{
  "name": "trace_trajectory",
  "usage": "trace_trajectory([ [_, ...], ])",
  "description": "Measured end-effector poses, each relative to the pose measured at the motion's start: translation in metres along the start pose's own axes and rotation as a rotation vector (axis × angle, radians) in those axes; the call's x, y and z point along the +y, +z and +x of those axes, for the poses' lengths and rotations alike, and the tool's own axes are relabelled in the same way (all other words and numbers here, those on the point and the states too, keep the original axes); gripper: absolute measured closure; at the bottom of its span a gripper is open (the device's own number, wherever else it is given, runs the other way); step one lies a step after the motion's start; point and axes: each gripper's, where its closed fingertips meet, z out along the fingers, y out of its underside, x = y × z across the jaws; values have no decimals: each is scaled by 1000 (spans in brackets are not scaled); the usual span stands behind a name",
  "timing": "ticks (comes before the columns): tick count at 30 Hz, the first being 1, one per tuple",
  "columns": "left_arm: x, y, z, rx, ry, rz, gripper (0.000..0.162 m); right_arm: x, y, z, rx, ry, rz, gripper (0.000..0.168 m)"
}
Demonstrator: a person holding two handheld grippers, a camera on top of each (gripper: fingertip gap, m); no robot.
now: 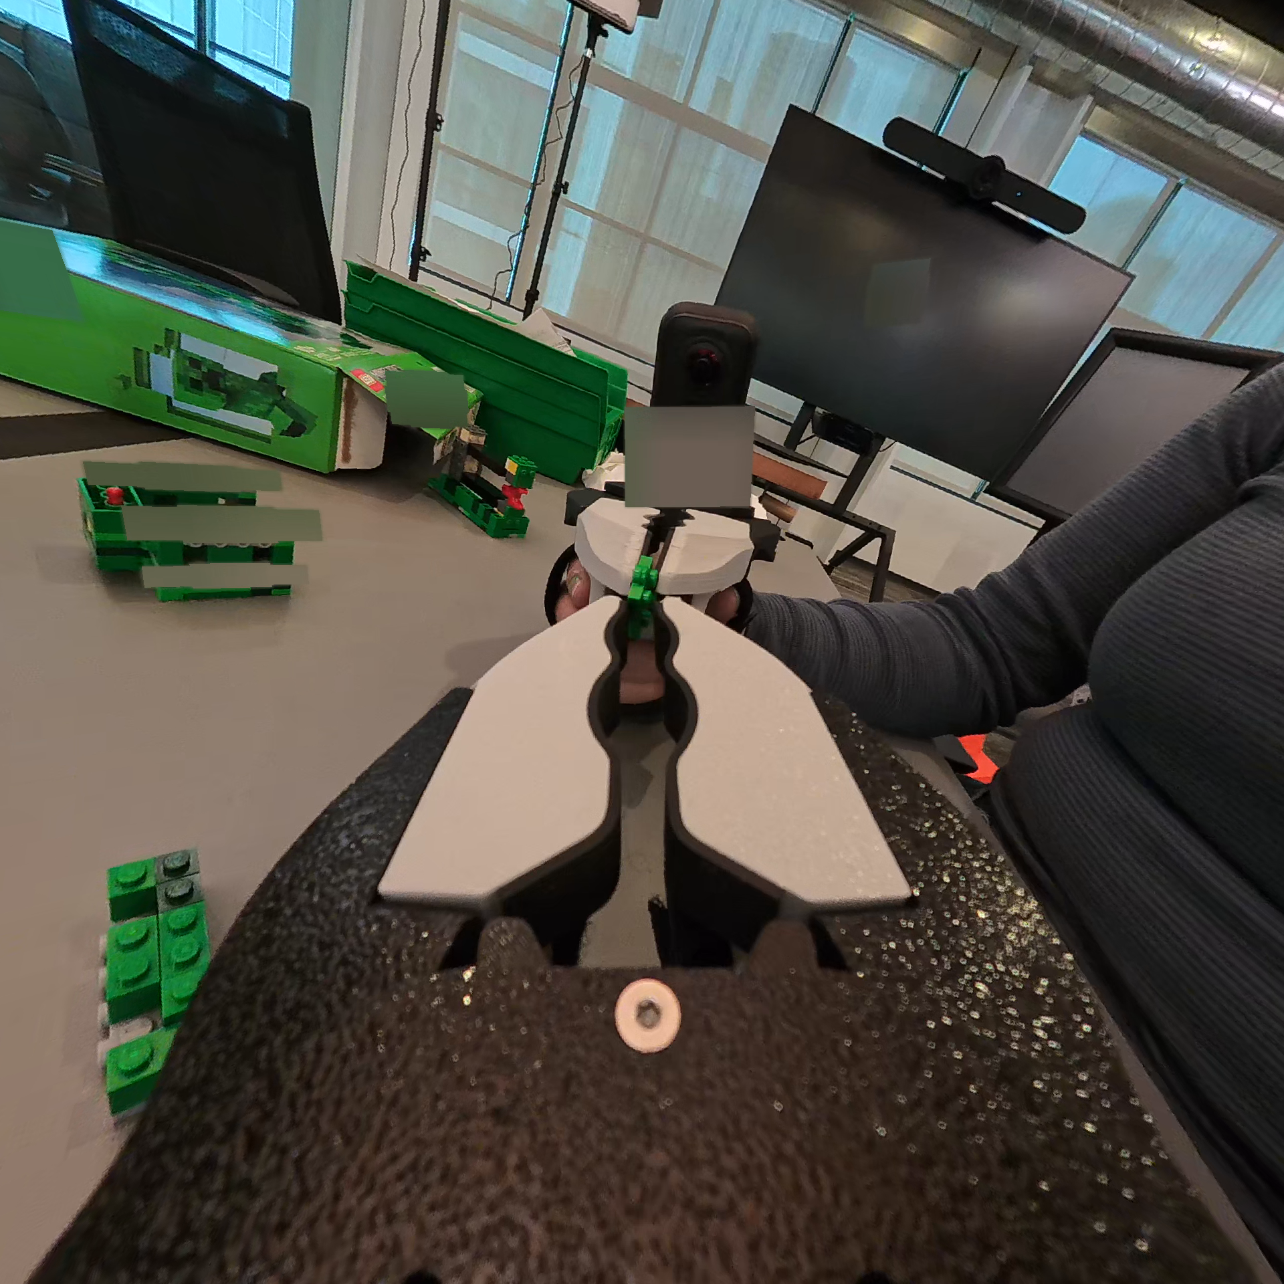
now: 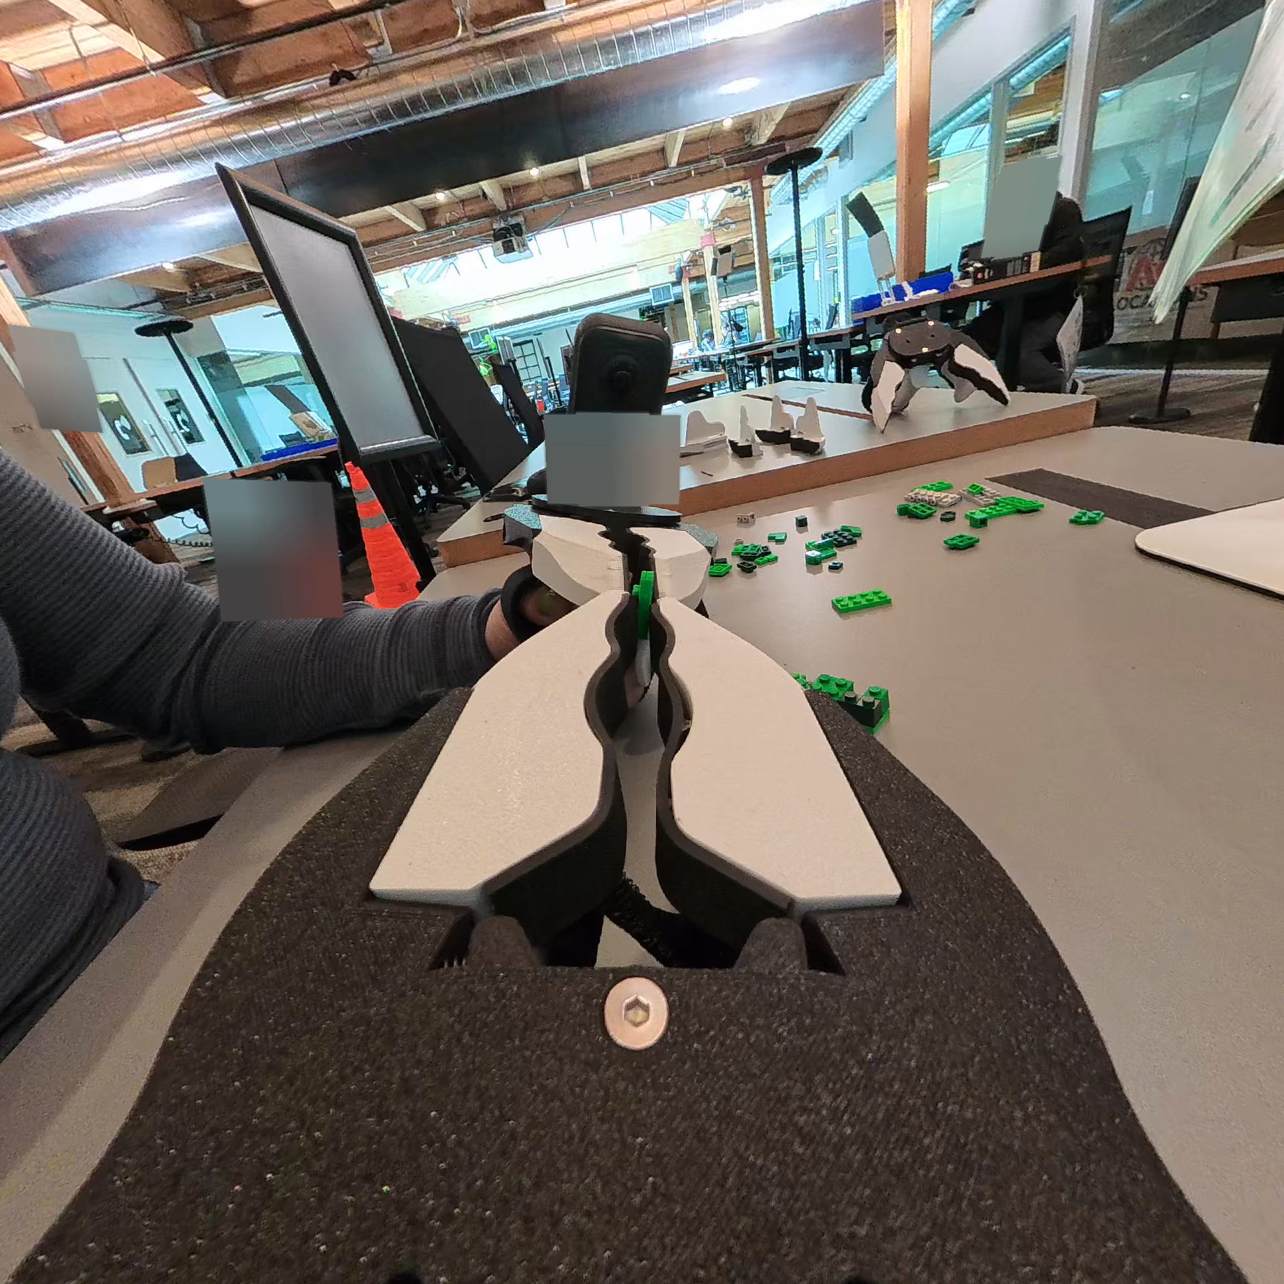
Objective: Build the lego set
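Observation:
My two grippers face each other tip to tip above the grey table (image 1: 208, 729). My left gripper (image 1: 639, 615) is shut on a small green lego piece (image 1: 640, 596). Straight beyond it is the right gripper (image 1: 663, 552), whose tips meet the same green piece. In the right wrist view my right gripper (image 2: 643, 615) is shut on a thin green piece (image 2: 645, 601) seen edge-on, with the left gripper (image 2: 618, 552) just behind it. I cannot tell whether this is one piece or two pressed together. A hand in a dark sleeve holds each gripper.
A green lego box (image 1: 208, 368) and a green tray (image 1: 486, 361) lie at the back. Partial green builds (image 1: 187, 542) (image 1: 486, 493) and a green brick stack (image 1: 153, 952) sit on the left. Loose green pieces (image 2: 861, 601) (image 2: 973, 504) and a small build (image 2: 854, 698) lie on the right. My two grippers' fingertips are within a few centimetres of each other. Both grippers' tips are roughly 12 cm from the green brick stack (image 1: 153, 952).

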Motion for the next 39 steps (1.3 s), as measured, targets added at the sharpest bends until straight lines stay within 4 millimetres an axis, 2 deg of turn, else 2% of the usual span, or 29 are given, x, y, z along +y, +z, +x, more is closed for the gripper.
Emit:
trace_trajectory([
  [19,-1,0,4,14,31,10,158,-2,-1,-2,-28,20,14,165],
  [24,-6,-6,1,-2,34,44,158,-10,-6,11,62,31,85,147],
  [27,-15,-21,-16,-100,69,84,158,-18,-13,19,158,-65,142,139],
  [29,-25,-35,-28,-192,102,141,158,-20,-16,31,306,-200,131,110],
  [30,-31,-43,-33,-239,115,179,158,-20,-17,37,380,-286,106,107],
  [33,-44,-62,-42,-324,120,275,158,-5,-5,26,364,-474,-23,121],
  [36,-46,-70,-44,-317,92,315,158,19,10,17,297,-612,-189,132],
  [39,-47,-72,-47,-317,76,334,158,44,20,18,201,-601,-380,128],
])
